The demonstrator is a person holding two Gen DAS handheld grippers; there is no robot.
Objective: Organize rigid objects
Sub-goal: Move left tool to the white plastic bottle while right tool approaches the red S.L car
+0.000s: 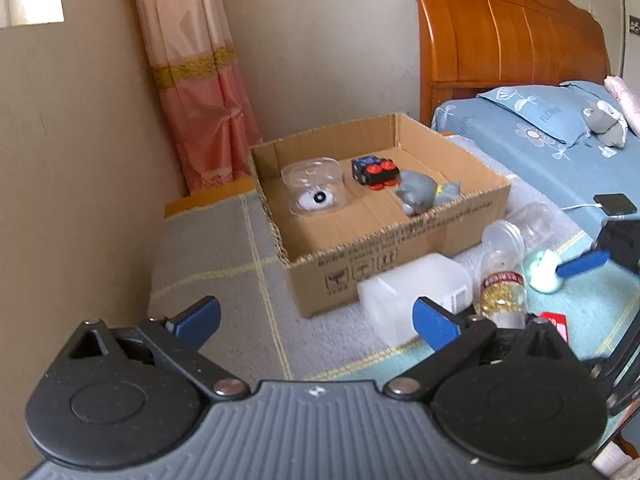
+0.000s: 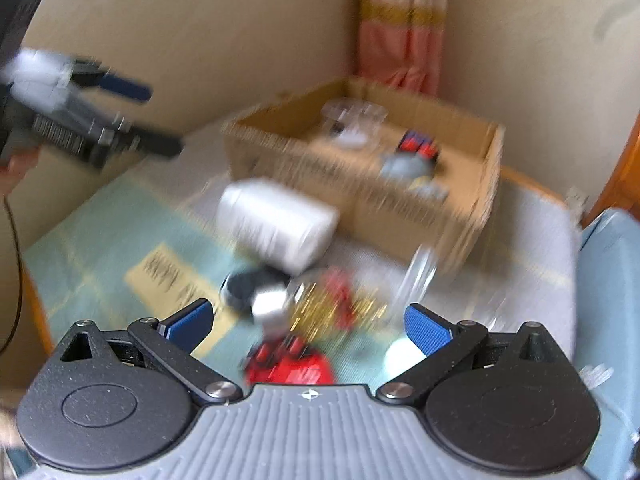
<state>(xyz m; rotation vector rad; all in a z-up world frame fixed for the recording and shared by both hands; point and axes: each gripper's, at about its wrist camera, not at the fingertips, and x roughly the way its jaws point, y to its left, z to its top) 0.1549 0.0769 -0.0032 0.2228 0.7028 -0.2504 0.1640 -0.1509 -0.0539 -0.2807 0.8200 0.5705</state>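
Observation:
An open cardboard box (image 1: 400, 248) (image 2: 460, 216) stands on the cloth-covered table. In it lie a clear plastic container (image 1: 316, 190), a black toy with red wheels (image 1: 376, 172) and a grey animal figure (image 1: 424, 194). In front of the box lie a white translucent jar (image 1: 412, 292) (image 2: 276, 222), a clear bottle with gold contents (image 1: 502, 276) (image 2: 340, 308), a mint-white object (image 1: 542, 272) and a red item (image 2: 292, 364). My left gripper (image 1: 316, 320) is open and empty above the table. My right gripper (image 2: 308, 326) is open and empty above the bottle; its view is blurred.
A bed with blue bedding (image 1: 560, 140) and a wooden headboard (image 1: 500, 32) stands to the right. A pink curtain (image 1: 196, 80) hangs in the corner. A black phone on a cable (image 1: 616, 204) lies on the bed. A black round object (image 2: 248, 286) and a yellow paper (image 2: 176, 280) lie on the table.

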